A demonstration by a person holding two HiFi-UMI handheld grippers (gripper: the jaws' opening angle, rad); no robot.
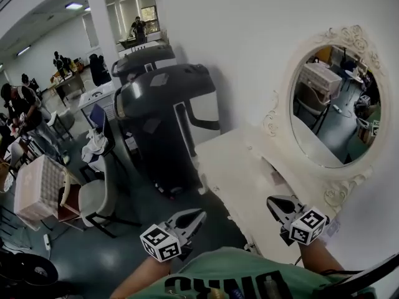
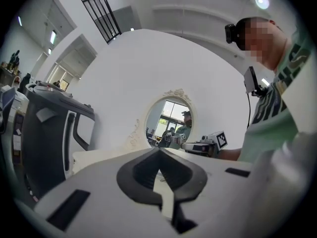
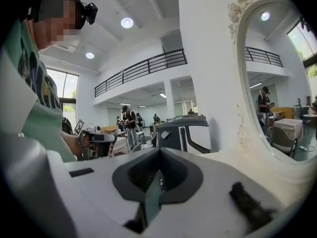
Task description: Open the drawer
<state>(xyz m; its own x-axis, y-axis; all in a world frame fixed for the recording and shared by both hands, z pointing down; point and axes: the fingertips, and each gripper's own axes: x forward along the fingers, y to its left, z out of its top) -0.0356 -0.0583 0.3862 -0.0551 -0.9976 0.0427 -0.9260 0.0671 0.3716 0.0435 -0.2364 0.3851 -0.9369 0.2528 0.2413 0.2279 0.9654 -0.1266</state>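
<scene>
A white dressing table (image 1: pixel 232 170) with an oval, ornate-framed mirror (image 1: pixel 330 104) stands against the wall on the right. Its drawer front does not show plainly in any view. My left gripper (image 1: pixel 199 214) hangs off the table's front edge over the floor, jaws shut and empty. Over the table's near end is my right gripper (image 1: pixel 270 200), also shut with nothing in it. The left gripper view looks along shut jaws (image 2: pixel 159 151) at the mirror (image 2: pixel 171 118) and the right gripper (image 2: pixel 203 145). In the right gripper view the shut jaws (image 3: pixel 159 150) point along the table top (image 3: pixel 233 157) towards the left gripper (image 3: pixel 99 140).
Two big dark grey machines (image 1: pixel 163 123) stand just left of the table's far end. A chair (image 1: pixel 93 198) and a white crate (image 1: pixel 38 185) are on the floor at the left. Several people stand at tables (image 1: pixel 68 83) far back.
</scene>
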